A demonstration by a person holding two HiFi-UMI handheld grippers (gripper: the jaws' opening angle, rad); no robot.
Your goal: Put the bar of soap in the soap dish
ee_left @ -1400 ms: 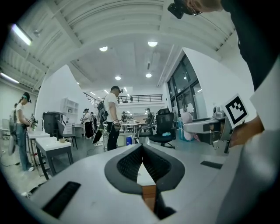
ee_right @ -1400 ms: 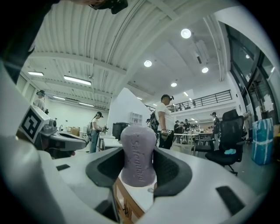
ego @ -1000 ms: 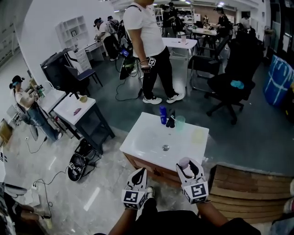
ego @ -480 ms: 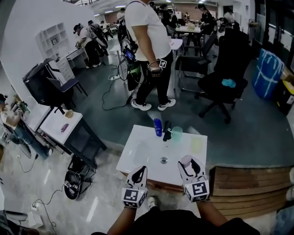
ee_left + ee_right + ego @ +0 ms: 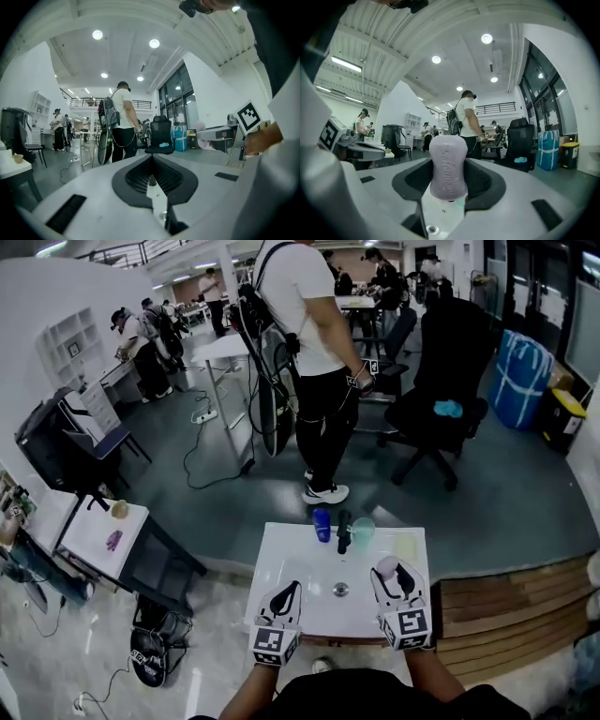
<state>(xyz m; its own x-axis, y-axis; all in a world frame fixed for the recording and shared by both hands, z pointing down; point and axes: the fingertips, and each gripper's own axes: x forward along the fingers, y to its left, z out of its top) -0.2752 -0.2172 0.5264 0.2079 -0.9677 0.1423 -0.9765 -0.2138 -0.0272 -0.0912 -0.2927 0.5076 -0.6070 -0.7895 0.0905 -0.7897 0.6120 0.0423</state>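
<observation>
My right gripper (image 5: 391, 579) is shut on a pale lilac bar of soap (image 5: 448, 165), which also shows as a pinkish lump (image 5: 384, 567) over the white table's (image 5: 291, 568) near right part. In the right gripper view the soap stands upright between the jaws. A pale yellowish soap dish (image 5: 405, 546) lies at the table's right side, beyond the right gripper. My left gripper (image 5: 287, 594) hovers at the table's near edge, shut and empty; the left gripper view shows its jaws closed together (image 5: 151, 178).
A blue bottle (image 5: 322, 524), a dark bottle (image 5: 343, 532) and a greenish cup (image 5: 363, 530) stand at the table's far edge. A small metal drain (image 5: 340, 590) sits in the middle. A person in white (image 5: 314, 352) stands beyond, near a black office chair (image 5: 436, 404). Wooden steps (image 5: 506, 615) lie right.
The head view has tilted and shifted, so the table looks smaller and more central. Both grippers keep their places over the near edge; the soap stays in the right one.
</observation>
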